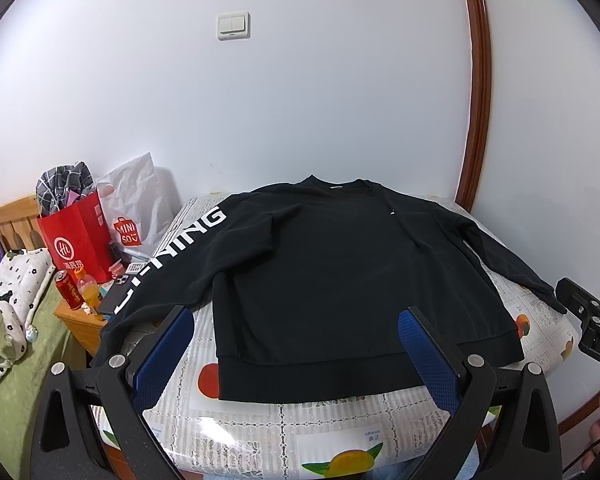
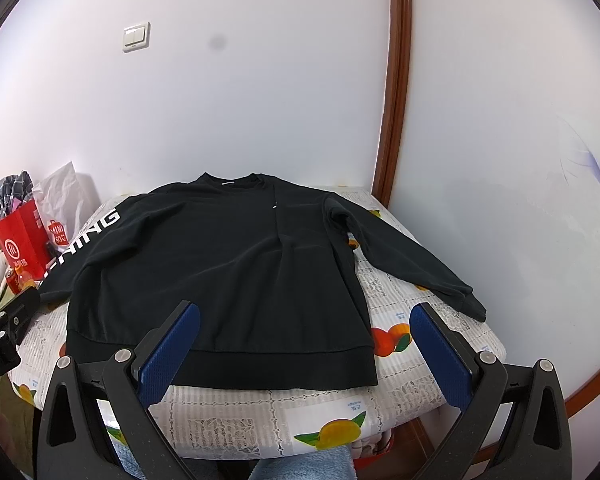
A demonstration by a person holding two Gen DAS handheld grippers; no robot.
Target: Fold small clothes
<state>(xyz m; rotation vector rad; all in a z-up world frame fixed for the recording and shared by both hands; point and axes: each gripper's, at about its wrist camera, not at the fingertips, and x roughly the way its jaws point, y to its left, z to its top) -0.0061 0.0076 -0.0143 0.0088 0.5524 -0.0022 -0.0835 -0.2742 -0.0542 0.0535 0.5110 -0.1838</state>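
Your black sweatshirt (image 1: 320, 272) lies flat, front up, on the fruit-print tabletop (image 1: 260, 420), both sleeves spread outward. Both tools hover short of the hem, the left tool (image 1: 296, 344) and right tool (image 2: 304, 344) wide open and holding nothing. Start with 1 sleeve: pinch the right cuff (image 2: 474, 304) fully between the pads, lift low, and lay it across the chest without dragging the body.

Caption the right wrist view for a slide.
Open right gripper faces a black sweatshirt spread flat on the table.
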